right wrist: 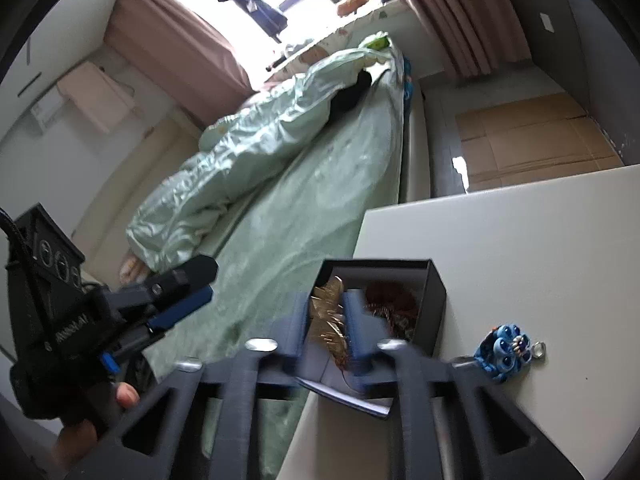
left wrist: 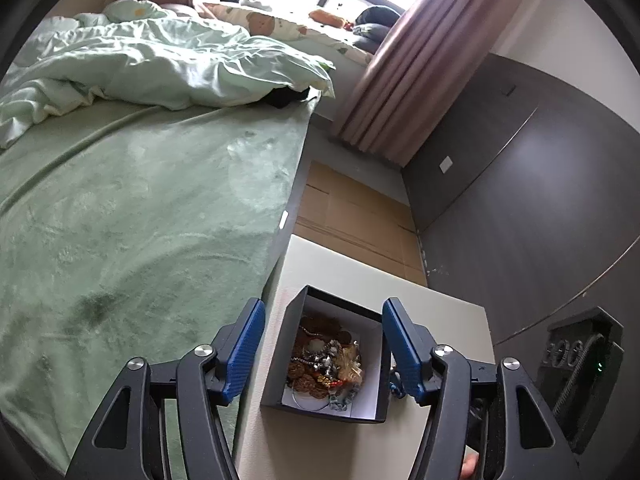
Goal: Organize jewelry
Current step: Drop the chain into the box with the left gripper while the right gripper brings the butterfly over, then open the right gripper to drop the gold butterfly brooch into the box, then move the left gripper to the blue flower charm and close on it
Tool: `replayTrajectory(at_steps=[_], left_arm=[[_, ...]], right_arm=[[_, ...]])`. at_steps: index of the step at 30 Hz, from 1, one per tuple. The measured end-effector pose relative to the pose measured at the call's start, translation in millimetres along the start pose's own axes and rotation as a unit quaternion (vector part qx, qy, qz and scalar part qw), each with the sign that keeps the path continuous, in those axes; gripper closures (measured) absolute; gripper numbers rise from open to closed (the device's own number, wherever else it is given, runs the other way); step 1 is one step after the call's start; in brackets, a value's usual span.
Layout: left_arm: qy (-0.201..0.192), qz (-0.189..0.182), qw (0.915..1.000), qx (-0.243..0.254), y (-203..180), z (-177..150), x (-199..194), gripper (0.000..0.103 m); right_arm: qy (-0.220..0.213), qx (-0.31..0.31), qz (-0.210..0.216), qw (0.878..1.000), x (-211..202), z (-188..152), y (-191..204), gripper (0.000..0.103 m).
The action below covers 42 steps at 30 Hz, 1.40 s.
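A black open box [left wrist: 279, 360] stands on the white table [left wrist: 320, 264], filled with a heap of jewelry [left wrist: 328, 364]: brown woven pieces, beads and chains. My left gripper [left wrist: 324, 344] hangs open above it, blue fingers either side of the box and nothing between the pads. In the right wrist view my right gripper [right wrist: 329, 330] is blurred over the same box [right wrist: 436, 280]. Its jaws stand apart, with a gold fringed piece [right wrist: 328, 312] in the gap; no pad visibly presses on it. A blue beaded charm [right wrist: 502, 350] lies on the table right of the box.
A bed with a green blanket [left wrist: 140, 220] runs along the table's left edge. Flattened cardboard [left wrist: 352, 208] covers the floor beyond the table, and a dark wardrobe [left wrist: 520, 200] stands to the right. A hand [right wrist: 124, 396] holds the left gripper's handle.
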<state>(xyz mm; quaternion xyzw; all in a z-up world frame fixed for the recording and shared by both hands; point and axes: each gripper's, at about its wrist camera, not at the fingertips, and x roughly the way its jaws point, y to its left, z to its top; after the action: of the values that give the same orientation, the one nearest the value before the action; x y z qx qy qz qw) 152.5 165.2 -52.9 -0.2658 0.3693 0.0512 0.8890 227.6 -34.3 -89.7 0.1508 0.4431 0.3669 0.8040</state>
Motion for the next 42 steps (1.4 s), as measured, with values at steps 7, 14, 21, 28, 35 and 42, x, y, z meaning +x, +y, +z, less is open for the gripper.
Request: replayTrajectory(at_steps=[7,14,21,28,35,42], left_arm=[[-0.007,0.012,0.9996,0.025,-17.1,-8.5,-0.6,0.017],[-0.022,0.006,0.9974,0.068,-47.3,-24.3,-7.3,0.008],[-0.054,0.012,0.9938,0.097,-71.0,-41.1,-24.4,0.002],[-0.045,-0.004,0.9928,0.111,-84.2,-58.4,-27.2,0.002],[-0.021,-0.021,0.9911,0.13,-101.1,-76.2,-23.8,0.002],[-0.002,-0.036,0.9888,0.145,-116.0,-85.9,-15.9,0.002]], right_arm=[[-0.015,0.002,-0.045,0.999,-37.4,-3.5,-15.3,0.034],[-0.018,-0.001,-0.096,0.995,-68.1,-10.2,-26.2,0.017],[-0.061,0.0,-0.149,0.987,-111.0,-18.0,-33.8,0.0],[-0.078,0.013,-0.167,0.983,-142.4,-29.8,-44.7,0.0],[-0.085,0.024,-0.165,0.982,-173.7,-40.7,-62.1,0.0],[-0.094,0.052,-0.154,0.982,-200.8,-48.3,-89.7,0.0]])
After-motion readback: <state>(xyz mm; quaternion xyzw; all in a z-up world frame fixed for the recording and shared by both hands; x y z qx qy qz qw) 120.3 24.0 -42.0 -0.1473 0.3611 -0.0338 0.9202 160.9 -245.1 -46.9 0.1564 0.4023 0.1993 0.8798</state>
